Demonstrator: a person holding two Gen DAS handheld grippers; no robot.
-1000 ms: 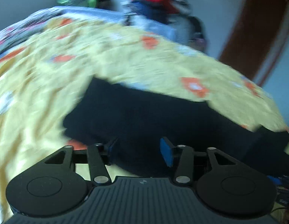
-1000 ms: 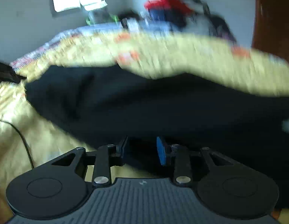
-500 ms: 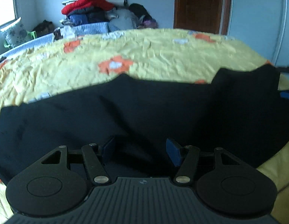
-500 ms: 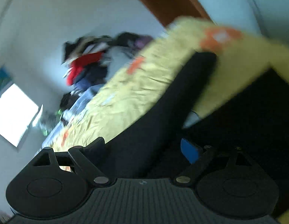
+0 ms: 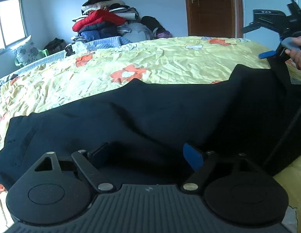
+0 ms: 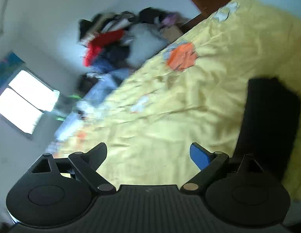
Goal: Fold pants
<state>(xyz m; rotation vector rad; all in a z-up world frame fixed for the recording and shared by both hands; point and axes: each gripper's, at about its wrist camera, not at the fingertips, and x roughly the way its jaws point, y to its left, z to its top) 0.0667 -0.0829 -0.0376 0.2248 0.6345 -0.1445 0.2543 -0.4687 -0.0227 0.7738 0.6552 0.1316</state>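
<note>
Black pants (image 5: 146, 112) lie spread across a yellow flowered bedsheet (image 5: 169, 62). My left gripper (image 5: 148, 153) is open, its fingers low over the near edge of the pants, holding nothing. My right gripper (image 6: 150, 153) is open and tilted, over bare sheet, with a black part of the pants (image 6: 267, 120) to its right. In the left wrist view the right gripper (image 5: 274, 52) is raised at the far right above a lifted strip of the pants; whether it touches the strip I cannot tell.
A pile of clothes (image 5: 105, 23) is stacked beyond the bed's far side. A brown door (image 5: 210, 7) is at the back right. A window (image 5: 8, 25) and a pillow (image 5: 24, 50) are at the left. The bed's near edge is at the lower right.
The right gripper has swung up and away from the pants and now faces bare sheet. The left gripper's view has steadied over the pants and both grippers stand wider open.
</note>
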